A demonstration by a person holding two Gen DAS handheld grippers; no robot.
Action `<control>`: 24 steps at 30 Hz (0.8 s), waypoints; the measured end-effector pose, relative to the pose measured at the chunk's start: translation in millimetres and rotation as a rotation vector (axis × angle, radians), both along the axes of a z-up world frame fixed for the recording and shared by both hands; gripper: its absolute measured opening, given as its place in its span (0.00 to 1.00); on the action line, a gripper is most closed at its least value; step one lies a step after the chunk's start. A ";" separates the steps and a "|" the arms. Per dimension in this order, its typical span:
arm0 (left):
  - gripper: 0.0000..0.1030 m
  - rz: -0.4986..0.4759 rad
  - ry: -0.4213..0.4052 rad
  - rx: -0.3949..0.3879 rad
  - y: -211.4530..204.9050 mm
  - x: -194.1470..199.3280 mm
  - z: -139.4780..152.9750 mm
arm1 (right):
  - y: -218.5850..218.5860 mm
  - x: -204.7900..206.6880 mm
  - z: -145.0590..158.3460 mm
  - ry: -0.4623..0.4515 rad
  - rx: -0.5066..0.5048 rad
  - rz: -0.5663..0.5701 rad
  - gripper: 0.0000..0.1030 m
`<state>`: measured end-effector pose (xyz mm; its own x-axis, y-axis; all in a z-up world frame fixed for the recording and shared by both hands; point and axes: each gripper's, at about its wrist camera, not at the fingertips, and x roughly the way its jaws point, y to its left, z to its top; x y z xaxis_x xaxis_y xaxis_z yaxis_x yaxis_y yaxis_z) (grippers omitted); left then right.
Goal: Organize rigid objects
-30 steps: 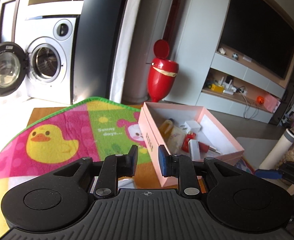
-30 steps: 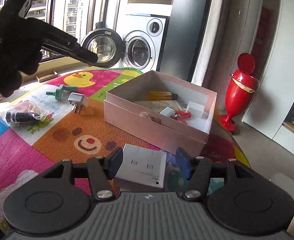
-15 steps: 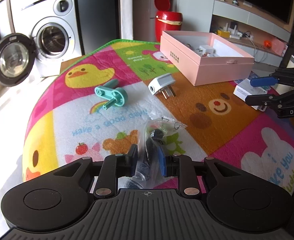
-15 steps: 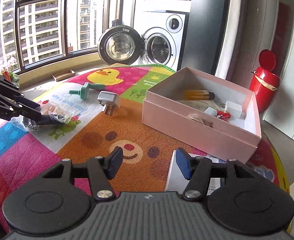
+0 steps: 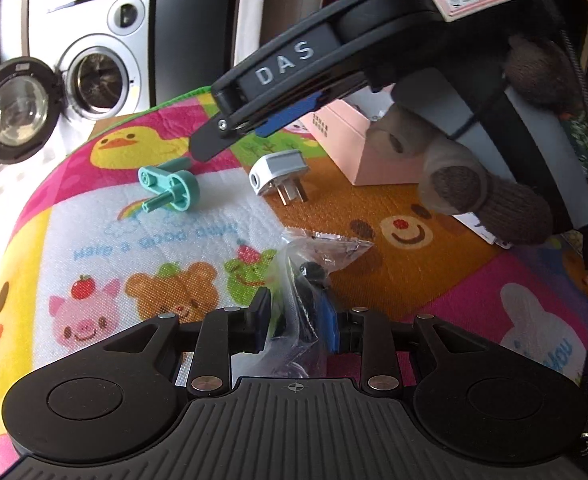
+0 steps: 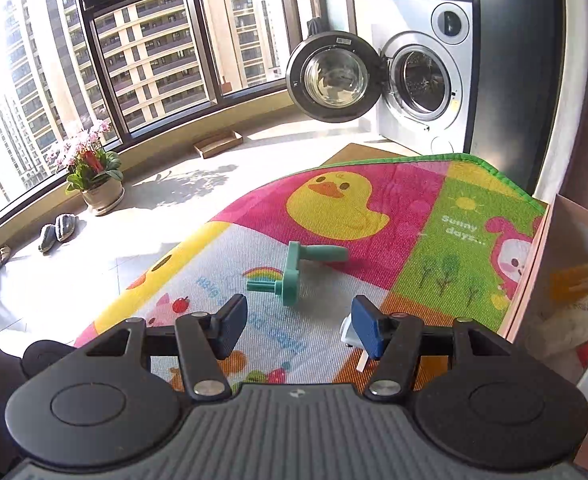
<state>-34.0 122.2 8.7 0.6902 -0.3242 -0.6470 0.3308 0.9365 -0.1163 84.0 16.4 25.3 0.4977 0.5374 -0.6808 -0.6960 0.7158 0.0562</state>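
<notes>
A clear plastic bag (image 5: 313, 256) with a black part inside lies on the cartoon play mat (image 5: 413, 272). My left gripper (image 5: 295, 322) straddles its near end, jaws opening, and the pads do not press on the bag. My right gripper (image 6: 299, 320) is open and empty above the mat. Ahead of it lies a teal crank-shaped piece (image 6: 294, 276), and a grey plug (image 6: 347, 334) peeks out behind its right finger. In the left wrist view the right gripper (image 5: 234, 136) hangs over the teal piece (image 5: 170, 188) and the plug (image 5: 280, 168).
An open pink box (image 5: 357, 148) holding small items stands at the mat's far right, also seen as the pink box (image 6: 533, 280). A gloved hand (image 5: 473, 188) holds the right gripper. Beyond the mat are a washing machine (image 6: 421, 76) with its door open and a flower pot (image 6: 102, 196).
The left gripper came down from facing the box onto the bag, and its jaws have widened. The right gripper swung left from the white carton to above the teal piece and plug.
</notes>
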 end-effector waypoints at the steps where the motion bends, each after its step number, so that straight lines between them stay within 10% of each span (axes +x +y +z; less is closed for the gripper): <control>1: 0.29 0.007 -0.001 -0.019 3.2 -0.6 -0.5 | 19.7 13.5 -4.5 -0.005 -0.040 0.005 0.57; 11: 0.28 0.074 -0.018 -0.131 33.7 -5.0 -5.5 | 65.4 62.1 -38.1 0.107 -0.155 -0.008 0.54; 24: 0.27 0.196 -0.005 -0.138 18.5 16.9 -1.0 | -82.9 -54.4 36.6 -0.060 0.027 -0.031 0.53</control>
